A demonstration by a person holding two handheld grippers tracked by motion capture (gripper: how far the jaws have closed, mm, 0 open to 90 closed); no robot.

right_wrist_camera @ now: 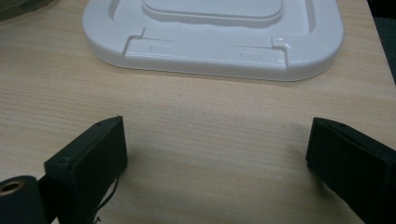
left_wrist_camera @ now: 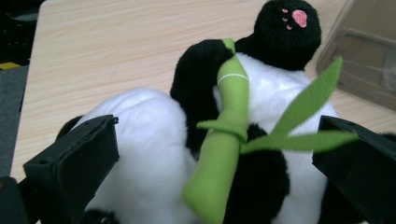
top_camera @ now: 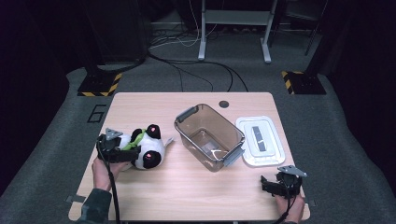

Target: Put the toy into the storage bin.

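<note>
A black-and-white panda plush lies at the table's left, hugging a green felt bamboo stalk. My left gripper reaches in from its left side, jaws spread wide. In the left gripper view the panda sits between the two black jaws of the left gripper, which flank its body; I see no squeeze in the plush. My right gripper rests low at the front right corner, open. In the right gripper view the right gripper has only bare wood between its jaws.
A clear brown plastic bin with grey handles stands mid-table, just right of the panda, and its wall shows behind the plush. Its white lid lies flat to the bin's right, just ahead of the right gripper.
</note>
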